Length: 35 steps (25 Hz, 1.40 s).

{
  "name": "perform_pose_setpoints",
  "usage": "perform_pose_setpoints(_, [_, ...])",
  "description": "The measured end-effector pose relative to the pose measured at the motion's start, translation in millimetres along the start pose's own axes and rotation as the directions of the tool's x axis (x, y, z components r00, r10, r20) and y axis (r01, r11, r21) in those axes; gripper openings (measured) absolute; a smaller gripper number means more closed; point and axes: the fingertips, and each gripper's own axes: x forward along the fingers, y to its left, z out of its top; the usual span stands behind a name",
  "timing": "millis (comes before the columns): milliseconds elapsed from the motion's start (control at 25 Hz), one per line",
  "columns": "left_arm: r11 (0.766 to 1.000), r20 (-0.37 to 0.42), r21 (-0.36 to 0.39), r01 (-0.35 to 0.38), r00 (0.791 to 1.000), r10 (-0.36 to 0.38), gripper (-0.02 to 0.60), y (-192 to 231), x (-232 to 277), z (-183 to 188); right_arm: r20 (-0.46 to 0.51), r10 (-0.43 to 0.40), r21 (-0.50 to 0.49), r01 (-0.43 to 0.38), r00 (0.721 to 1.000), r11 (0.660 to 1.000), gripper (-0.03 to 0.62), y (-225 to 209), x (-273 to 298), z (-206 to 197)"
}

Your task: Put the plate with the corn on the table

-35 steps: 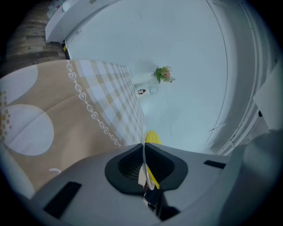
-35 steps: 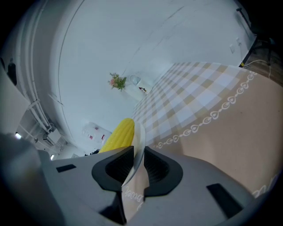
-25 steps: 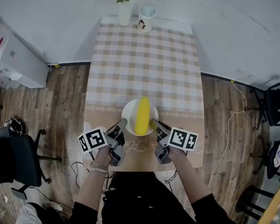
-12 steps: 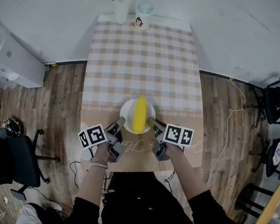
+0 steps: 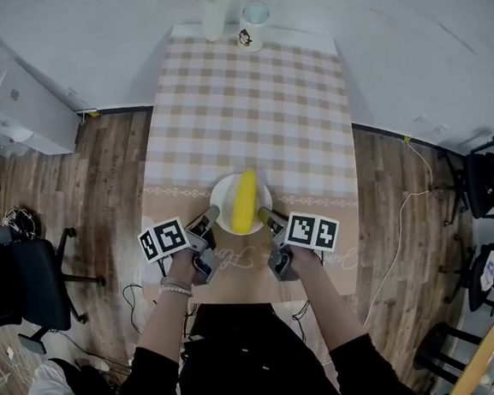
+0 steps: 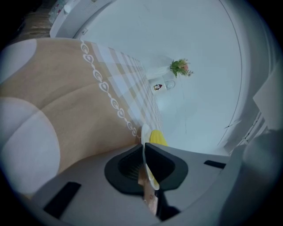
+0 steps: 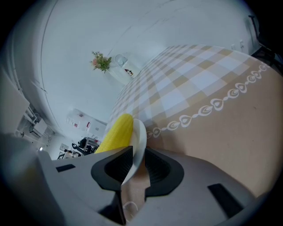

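Head view, two-handed carry: the left gripper and the right gripper each have their jaws clamped on opposite edges of the white plate. This hold keeps the plate level, so the corn lying across it does not roll. The plate sits low over the near end of the checked table; whether it touches the cloth cannot be told. Release probably follows once it rests.
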Motion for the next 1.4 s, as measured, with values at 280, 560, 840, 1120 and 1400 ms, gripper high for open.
perform_pose_setpoints(280, [0.999,0.013,-0.02,-0.025,1.0,0.025,0.023,4,-1,2,-0.033,-0.013,-0.078,0.01,0.999,0.997,0.12,1,0,-3])
perform_pose_setpoints(560, [0.999,0.013,-0.017,-0.032,0.999,0.032,0.023,5,0,1,-0.055,-0.079,-0.187,0.068,0.995,0.98,0.115,-7,-6,-4])
perform_pose_setpoints(840, [0.996,-0.006,0.027,-0.085,0.996,0.085,0.025,6,2,1,-0.044,-0.086,-0.229,0.074,0.995,0.971,0.087,-10,-9,-5])
perform_pose_setpoints(1120, [0.969,-0.08,0.125,-0.215,0.971,0.226,0.041,12,6,0,-0.018,-0.078,-0.203,0.073,0.997,0.976,0.078,-10,-10,-4])
perform_pose_setpoints(1400, [0.959,-0.113,0.164,-0.23,0.962,0.25,0.086,6,8,-3,-0.011,-0.087,-0.208,0.083,0.996,0.975,0.078,-10,-11,-5])
